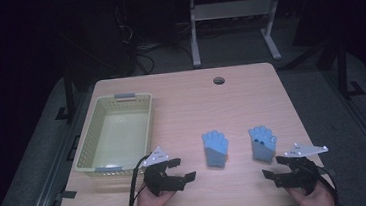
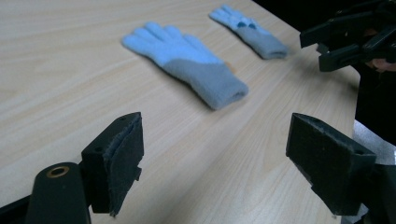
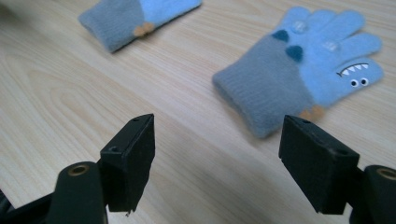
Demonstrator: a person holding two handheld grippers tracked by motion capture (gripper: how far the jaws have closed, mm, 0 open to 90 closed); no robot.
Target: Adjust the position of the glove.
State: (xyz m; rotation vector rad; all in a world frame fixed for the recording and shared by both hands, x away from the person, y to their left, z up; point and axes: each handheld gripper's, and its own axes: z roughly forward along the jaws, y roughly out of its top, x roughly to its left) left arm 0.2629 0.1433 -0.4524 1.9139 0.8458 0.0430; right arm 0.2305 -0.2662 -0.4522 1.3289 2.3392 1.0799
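Wooden table [image 1: 250, 92] in a dark room; left gripper [image 1: 183, 169] and right gripper [image 1: 273, 167] spread, empty.

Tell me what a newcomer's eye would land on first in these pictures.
Two small blue-and-grey gloves lie side by side on the wooden table: the left glove plain, the right glove with a little monster face. Just short of them, the left gripper and right gripper hover with jaws open and nothing between them. At the table's left stands a pale yellow basket.
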